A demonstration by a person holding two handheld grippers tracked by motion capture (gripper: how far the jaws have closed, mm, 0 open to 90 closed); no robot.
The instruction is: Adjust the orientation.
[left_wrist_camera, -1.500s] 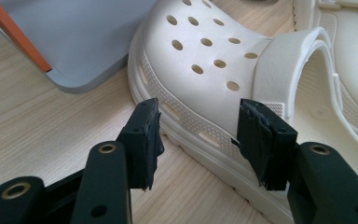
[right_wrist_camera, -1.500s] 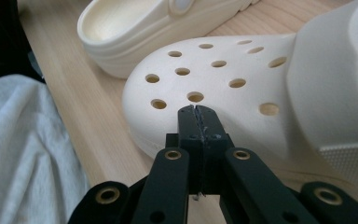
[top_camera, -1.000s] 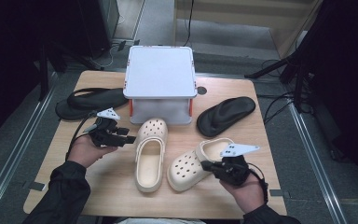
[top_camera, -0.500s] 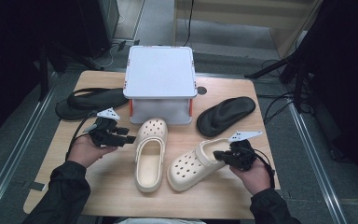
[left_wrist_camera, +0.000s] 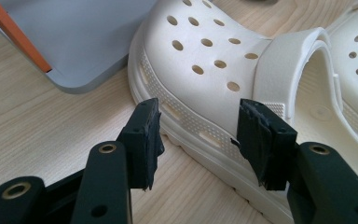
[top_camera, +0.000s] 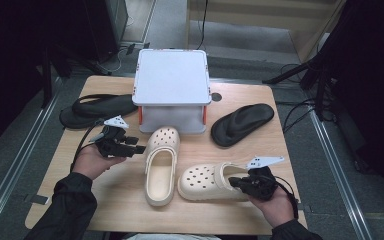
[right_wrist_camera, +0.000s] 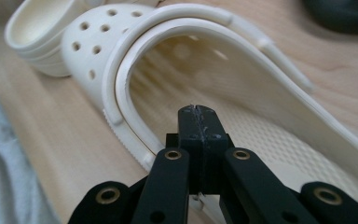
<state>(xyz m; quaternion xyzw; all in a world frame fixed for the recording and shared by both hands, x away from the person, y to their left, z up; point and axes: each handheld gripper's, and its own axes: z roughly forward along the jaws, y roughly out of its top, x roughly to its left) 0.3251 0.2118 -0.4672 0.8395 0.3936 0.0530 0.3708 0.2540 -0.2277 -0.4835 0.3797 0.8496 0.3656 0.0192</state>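
Dragging the lying-across clog [top_camera: 210,181] by its heel, the right gripper [top_camera: 236,183] is working at the near right part of the table [top_camera: 280,125]; its jaws are pressed fully together in the right gripper view, pinching the heel rim of that clog [right_wrist_camera: 135,88] as far as I can tell. Compared with a second ago, this clog is sitting further right and turned more crosswise, its toe now pointing toward the other clog [top_camera: 161,162], which is lying lengthwise just in front of the grey box [top_camera: 172,85]. The left gripper [top_camera: 139,148] is hovering just beside that second clog [left_wrist_camera: 214,70], jaws spread wide and holding nothing, in the same spot as before. Judging from this, the pair is being straightened, and the right-hand clog is only partway round, while the black sandals [top_camera: 244,122] are lying untouched
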